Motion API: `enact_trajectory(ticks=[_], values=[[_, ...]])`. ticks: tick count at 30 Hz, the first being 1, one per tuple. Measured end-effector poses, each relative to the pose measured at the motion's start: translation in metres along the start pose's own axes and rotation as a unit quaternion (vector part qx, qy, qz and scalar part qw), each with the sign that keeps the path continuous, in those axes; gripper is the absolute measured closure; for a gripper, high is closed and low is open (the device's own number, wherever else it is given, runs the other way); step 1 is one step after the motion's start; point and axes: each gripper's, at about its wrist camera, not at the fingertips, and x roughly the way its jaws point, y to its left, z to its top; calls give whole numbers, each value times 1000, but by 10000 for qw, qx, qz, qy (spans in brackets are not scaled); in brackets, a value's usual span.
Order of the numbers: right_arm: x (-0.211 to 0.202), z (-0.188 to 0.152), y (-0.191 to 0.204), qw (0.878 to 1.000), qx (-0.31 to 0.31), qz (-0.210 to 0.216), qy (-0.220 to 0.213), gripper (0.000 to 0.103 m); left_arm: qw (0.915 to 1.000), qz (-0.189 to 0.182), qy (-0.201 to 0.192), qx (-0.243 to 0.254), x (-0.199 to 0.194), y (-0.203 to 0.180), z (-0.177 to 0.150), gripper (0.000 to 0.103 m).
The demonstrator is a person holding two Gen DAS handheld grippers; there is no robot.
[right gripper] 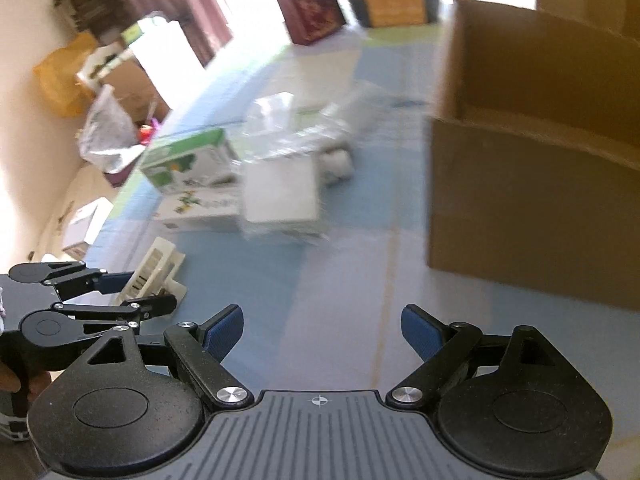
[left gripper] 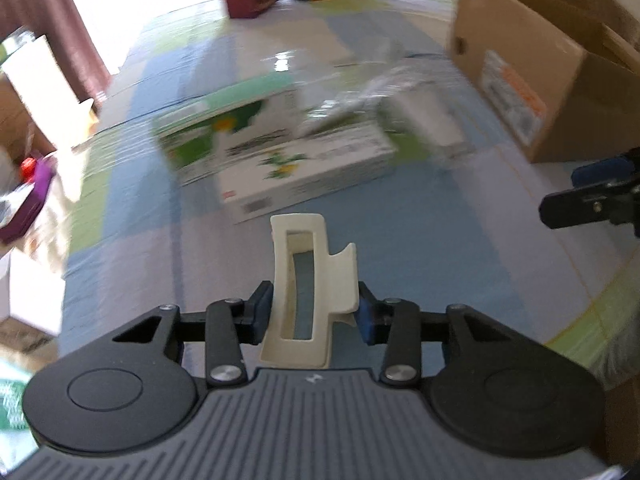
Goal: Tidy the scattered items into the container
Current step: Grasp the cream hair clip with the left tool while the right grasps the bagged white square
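Hair claw (left gripper: pixel 308 292) clamped in left hand-held gripper (left gripper: pixel 314 312).

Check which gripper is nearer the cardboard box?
Right. The right gripper, open, faces the cardboard box just ahead to its right. The left gripper, shut on a hair clip, sits farther to the left.

A blue-and-green checked tabletop (right gripper: pixel 352 264) bears a cardboard box (right gripper: pixel 532 200), green-white cartons (left gripper: pixel 280 160) and clear wrapping (right gripper: pixel 288 136).
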Motion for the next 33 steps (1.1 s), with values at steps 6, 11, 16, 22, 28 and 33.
enact_trajectory(ticks=[6,11,16,22,28,33], values=[[16,19,24,9981,-569,-8,-235,12,9982,65,61,-591,1,25,-1,66],[39,39,36,9952,-914,-146,-307,12,9974,36,135,-707,5,29,0,66],[62,52,36,9927,-1147,-338,-169,12,9957,-70,145,-910,9,35,2,66],[73,51,28,9921,-1214,-313,30,42,9948,-115,133,-1000,10,38,2,66],[54,29,28,9916,-1209,-315,333,42,9945,-116,128,-1029,11,38,3,66],[34,5,27,9916,-1107,-217,631,8,9947,-151,121,-1014,11,36,4,66]])
